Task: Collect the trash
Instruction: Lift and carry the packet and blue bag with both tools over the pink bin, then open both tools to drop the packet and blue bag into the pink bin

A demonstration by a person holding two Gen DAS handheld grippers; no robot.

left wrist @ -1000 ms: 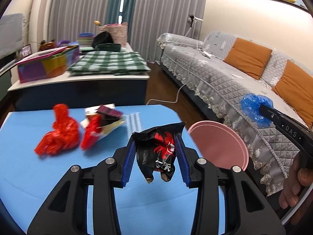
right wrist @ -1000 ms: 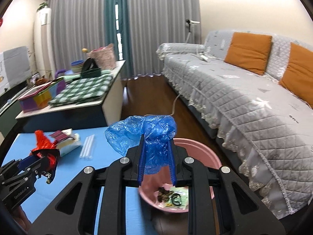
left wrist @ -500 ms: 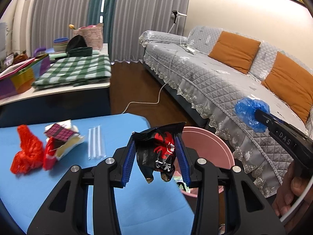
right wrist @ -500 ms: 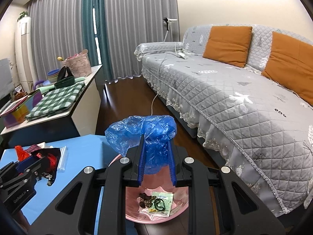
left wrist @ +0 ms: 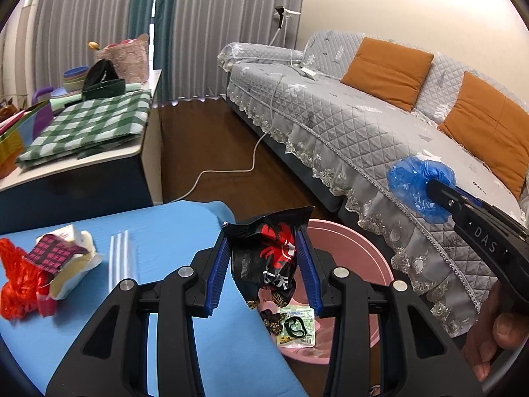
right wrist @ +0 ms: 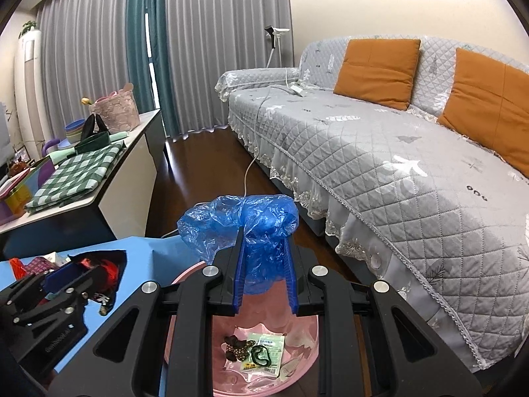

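Observation:
My left gripper (left wrist: 265, 266) is shut on a black and red snack wrapper (left wrist: 267, 258), held above the blue table's right edge and the near rim of the pink basin (left wrist: 357, 258). My right gripper (right wrist: 264, 278) is shut on a crumpled blue plastic bag (right wrist: 251, 221), held above the pink basin (right wrist: 297, 377), which has a green packet and dark scraps inside. On the blue table (left wrist: 172, 228) lie a red plastic bag (left wrist: 16, 281), a torn white and pink box (left wrist: 66, 258) and clear straws (left wrist: 119, 258).
A grey quilted sofa (right wrist: 380, 152) with orange cushions stands to the right. A white side table (left wrist: 82, 152) with a green checked cloth and bowls stands behind the blue table. A white cable (left wrist: 224, 172) crosses the dark wood floor.
Both grippers have swung to the right, from over the table towards the pink basin. The basin's inside now shows under both. The wrapper and the blue bag stay gripped.

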